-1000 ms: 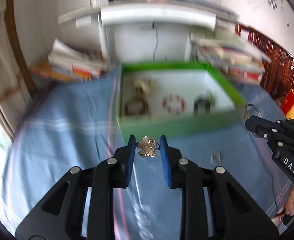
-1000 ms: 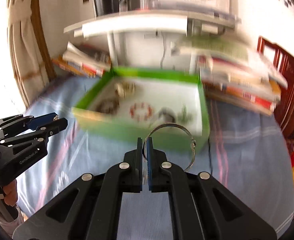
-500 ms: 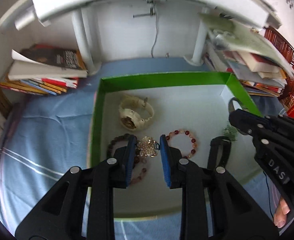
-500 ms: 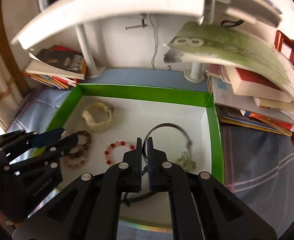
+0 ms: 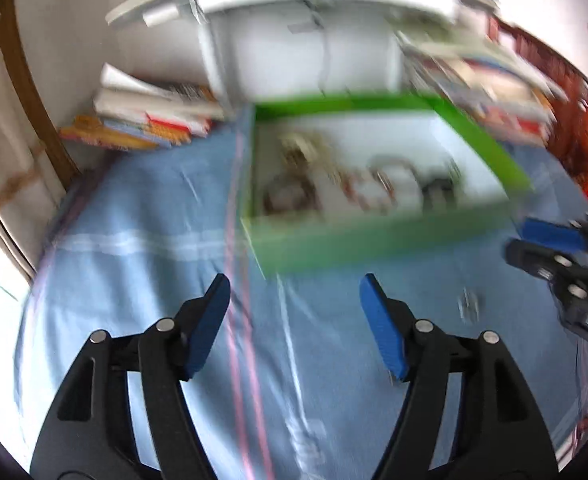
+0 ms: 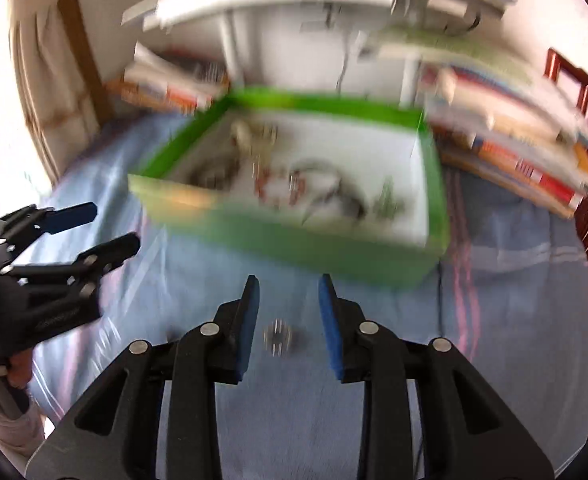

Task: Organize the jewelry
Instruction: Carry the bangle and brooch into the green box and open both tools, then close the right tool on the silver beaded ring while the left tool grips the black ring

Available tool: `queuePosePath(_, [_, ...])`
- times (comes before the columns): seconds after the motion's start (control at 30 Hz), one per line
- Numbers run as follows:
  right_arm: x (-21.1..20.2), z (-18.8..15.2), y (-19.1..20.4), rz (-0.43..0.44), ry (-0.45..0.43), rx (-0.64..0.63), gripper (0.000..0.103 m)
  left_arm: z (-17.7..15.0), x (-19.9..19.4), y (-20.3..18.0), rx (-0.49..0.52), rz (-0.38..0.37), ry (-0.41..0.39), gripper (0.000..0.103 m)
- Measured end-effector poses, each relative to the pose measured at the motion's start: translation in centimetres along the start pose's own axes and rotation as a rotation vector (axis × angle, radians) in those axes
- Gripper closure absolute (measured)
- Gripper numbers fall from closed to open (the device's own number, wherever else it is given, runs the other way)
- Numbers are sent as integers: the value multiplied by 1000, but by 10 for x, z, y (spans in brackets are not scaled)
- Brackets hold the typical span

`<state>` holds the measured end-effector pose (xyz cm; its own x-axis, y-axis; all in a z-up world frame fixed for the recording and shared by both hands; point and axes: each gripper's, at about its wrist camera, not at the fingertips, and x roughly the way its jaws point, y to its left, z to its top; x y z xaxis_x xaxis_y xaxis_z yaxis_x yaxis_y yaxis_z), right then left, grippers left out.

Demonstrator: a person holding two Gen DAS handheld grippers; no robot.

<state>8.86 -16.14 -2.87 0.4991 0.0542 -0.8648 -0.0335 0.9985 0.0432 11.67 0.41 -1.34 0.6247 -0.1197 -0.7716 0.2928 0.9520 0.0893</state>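
A green box (image 5: 373,236) with a white floor stands on the blue cloth and holds several blurred pieces of jewelry, among them bead bracelets and a silver bangle (image 6: 321,172). It also shows in the right wrist view (image 6: 313,244). My left gripper (image 5: 294,312) is open and empty, in front of the box's near left corner. My right gripper (image 6: 288,312) is open and empty. A small silver piece (image 6: 278,336) lies on the cloth between its fingers; it also shows in the left wrist view (image 5: 467,306).
Stacks of books lie at the back left (image 5: 150,120) and back right (image 6: 525,148) of the bed. A white shelf unit (image 5: 313,20) stands behind the box. The blue cloth (image 5: 134,220) spreads left of the box.
Both grippers have opened and pulled back out of the box. The flower brooch and the silver bangle have left the fingers; the bangle now lies in the box.
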Motion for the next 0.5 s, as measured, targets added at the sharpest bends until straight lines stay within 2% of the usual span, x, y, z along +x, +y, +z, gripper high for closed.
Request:
queuePosePath(0.1, [18,-11,2,17,42,19,72,-28,6,-16,26,-46,55,35])
queuePosePath(0.2, [25,-14,9,10,46,18,56,-42,14,-29,56,-67,94,35])
queuePosePath(0.23, [25,-15,11,6,45,14,55,-45,17,-31,59,-62,101,35])
queuePosePath(0.43, [36,-20,20,-29,57,-16,57,-48,26,-39,60,-82,116,35])
queuePosePath(0.47, [36,-20,22,-28,51,-25,59,-47,28,-41,60,-86,117,35])
queuePosePath(0.5, [34,-20,23,-18,49,-27,71,-47,28,-43,60,-93,116,35])
